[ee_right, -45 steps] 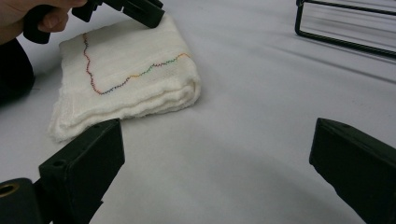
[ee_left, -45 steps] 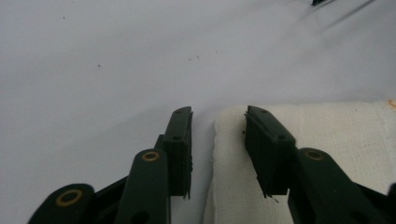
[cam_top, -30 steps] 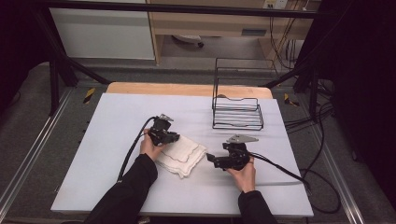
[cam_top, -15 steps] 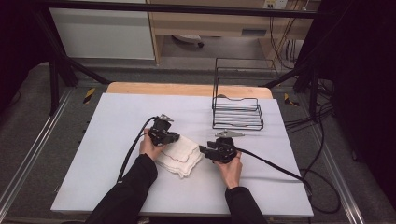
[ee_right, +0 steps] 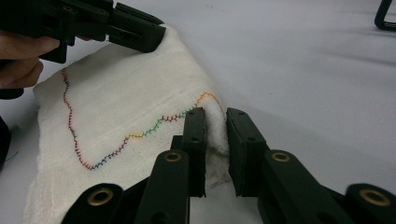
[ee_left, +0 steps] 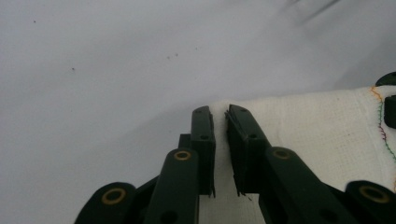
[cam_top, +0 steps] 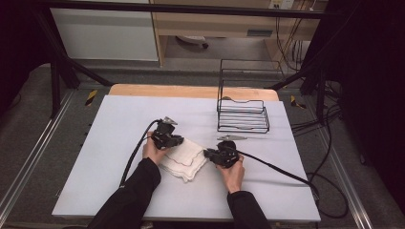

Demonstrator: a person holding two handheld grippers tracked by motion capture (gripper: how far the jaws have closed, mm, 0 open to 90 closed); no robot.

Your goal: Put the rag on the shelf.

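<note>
The right gripper, its jaws just closing, clamps a bunched corner of the white cloth. The left gripper pinches the cloth's opposite edge. The cloth lies folded on the counter near its front middle, while a wire rack stands toward the far right corner.
</note>
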